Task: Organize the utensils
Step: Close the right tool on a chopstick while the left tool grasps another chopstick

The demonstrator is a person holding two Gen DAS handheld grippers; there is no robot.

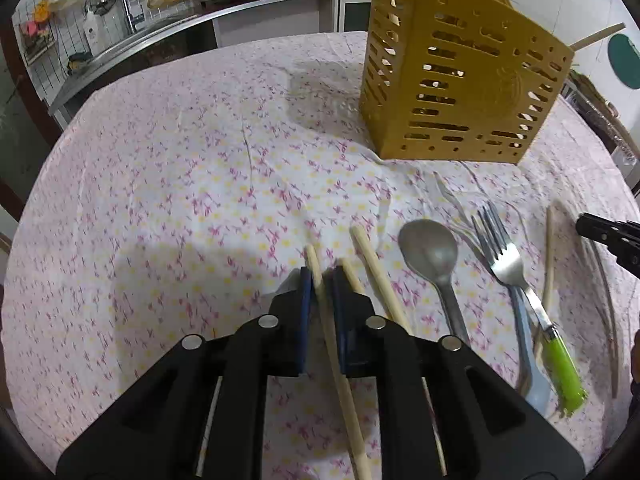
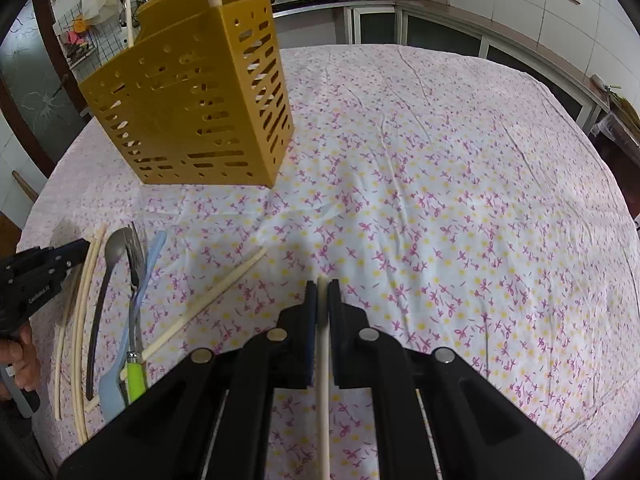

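Observation:
My left gripper (image 1: 320, 276) is shut on a wooden chopstick (image 1: 332, 344) low over the floral tablecloth. Two more chopsticks (image 1: 376, 276) lie just right of it. A metal spoon (image 1: 430, 252), a green-handled fork (image 1: 516, 276) and a pale blue utensil (image 1: 528, 360) lie further right. My right gripper (image 2: 322, 286) is shut on a pale chopstick (image 2: 323, 360). The yellow slotted utensil holder (image 1: 460, 76) stands behind; it also shows in the right wrist view (image 2: 192, 100) with chopsticks standing in it.
The tablecloth (image 2: 440, 180) covers a round table. In the right wrist view a loose chopstick (image 2: 208, 304) lies on it, with the utensil pile (image 2: 132, 280) and the left gripper (image 2: 40, 272) at the left. Kitchen counter, sink and stove stand behind.

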